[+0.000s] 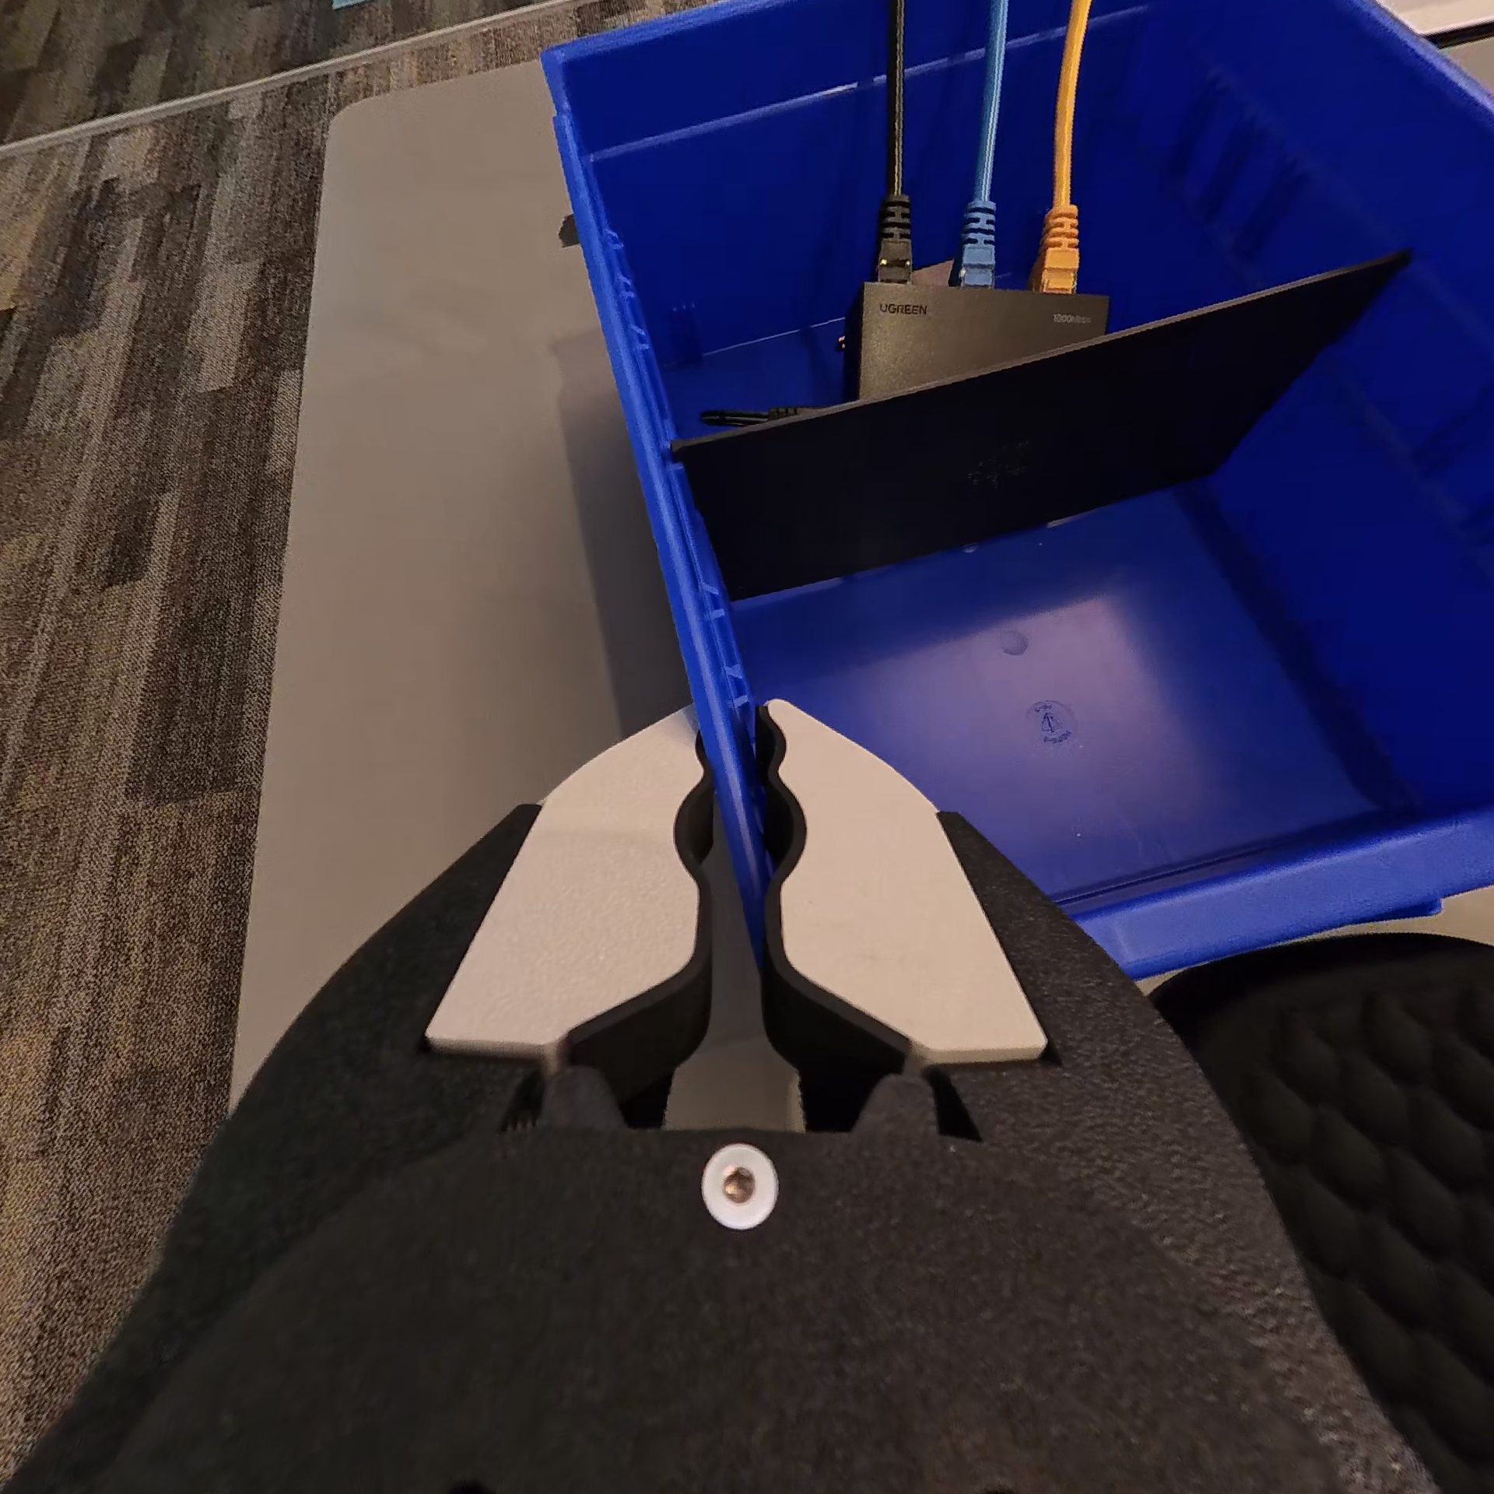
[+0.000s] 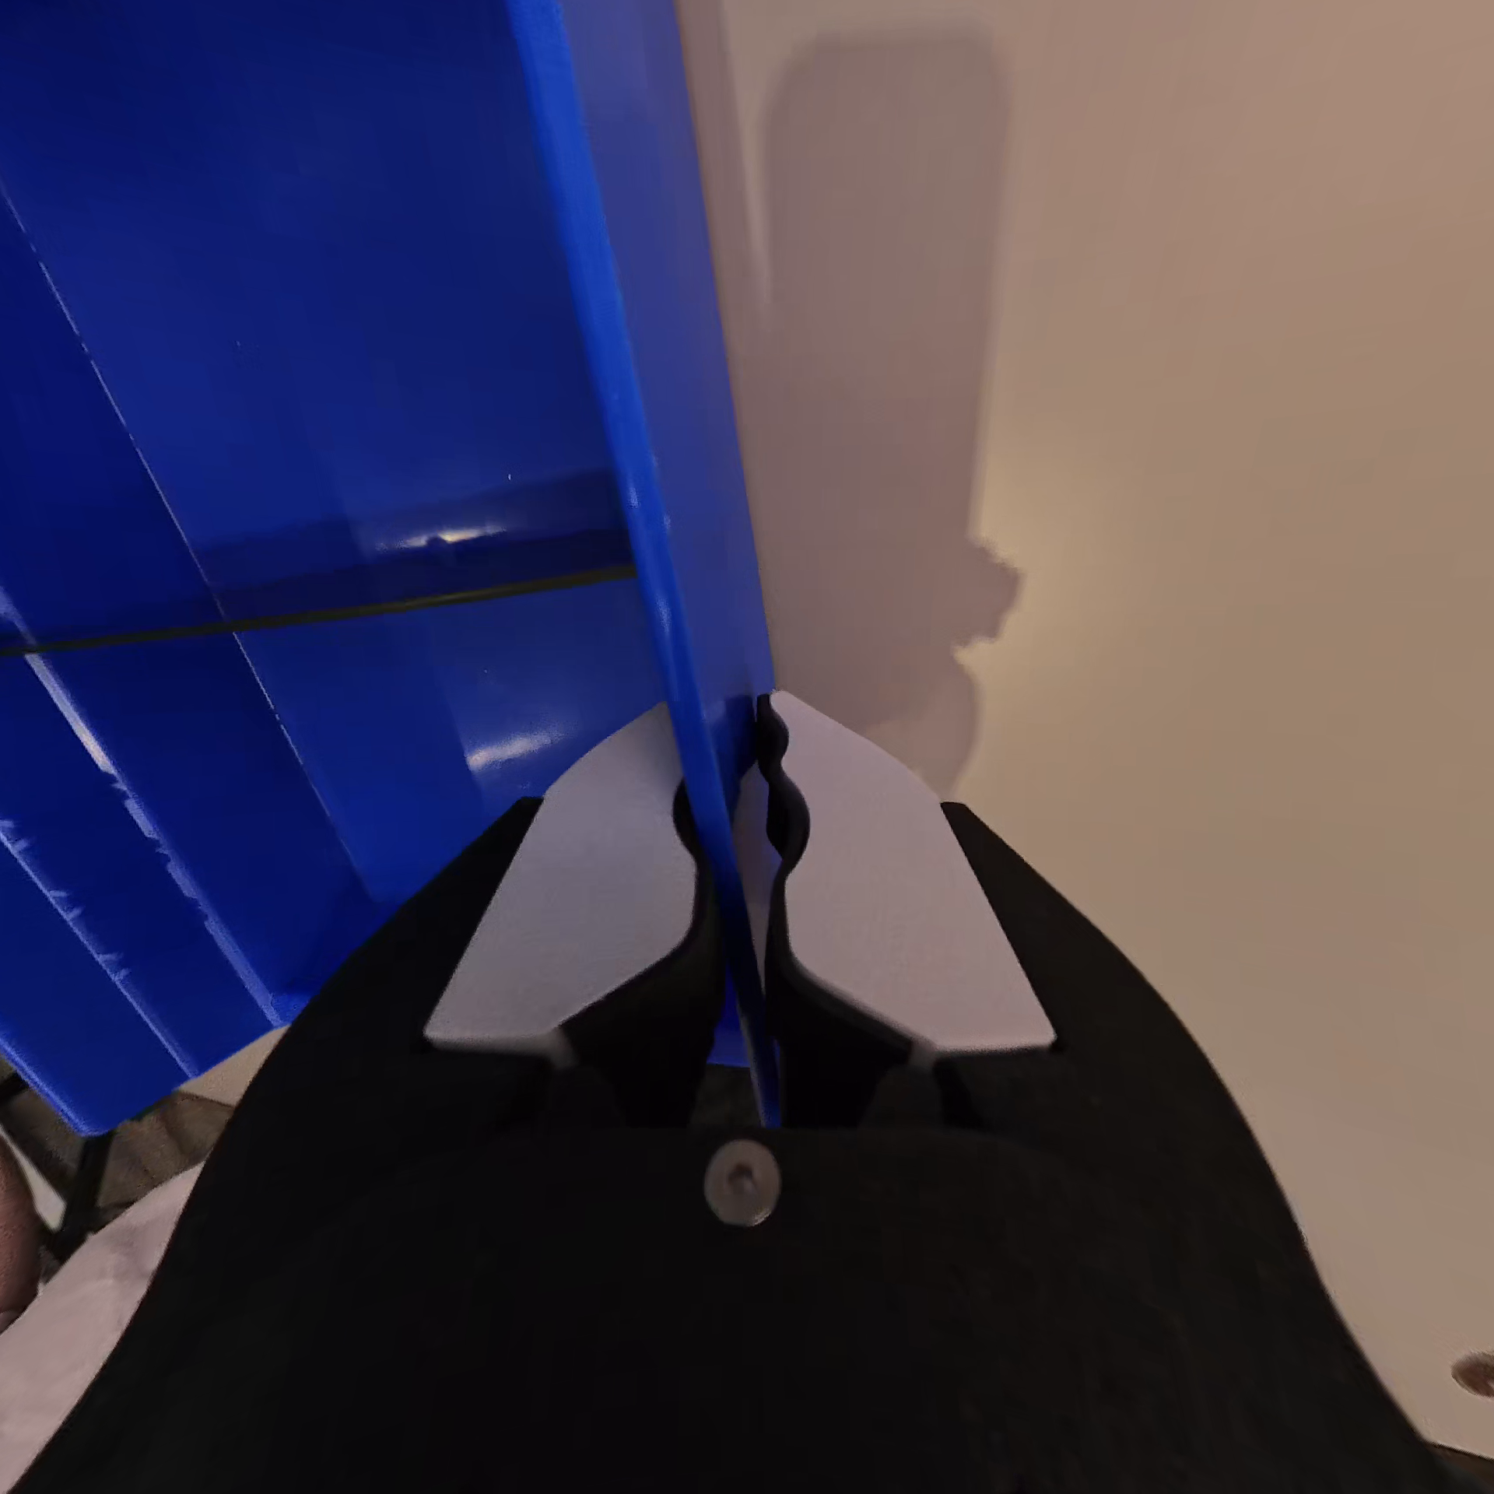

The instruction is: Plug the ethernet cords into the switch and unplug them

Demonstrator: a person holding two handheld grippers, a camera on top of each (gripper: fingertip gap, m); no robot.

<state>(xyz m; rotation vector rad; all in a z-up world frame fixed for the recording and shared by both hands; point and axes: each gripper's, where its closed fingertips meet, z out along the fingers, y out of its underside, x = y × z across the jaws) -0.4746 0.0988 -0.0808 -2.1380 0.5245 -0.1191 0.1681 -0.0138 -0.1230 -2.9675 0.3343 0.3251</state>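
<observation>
A blue plastic bin stands on a light table. In its far compartment, behind a black divider, lies a dark grey switch. A black cord, a light blue cord and an orange cord are plugged into its far side. My left gripper is shut on the bin's left wall near the front corner. In the right wrist view my right gripper is shut on the bin's right wall; the switch and cords are out of that view.
The grey table top lies left of the bin, with patterned carpet beyond its edge. A black textured object lies at the near right. In the right wrist view the beige table top lies right of the bin. Spacing between my two grippers at the tips: around 65 cm. My right tips are about 55 cm from the black textured object, my left tips only 20 cm.
</observation>
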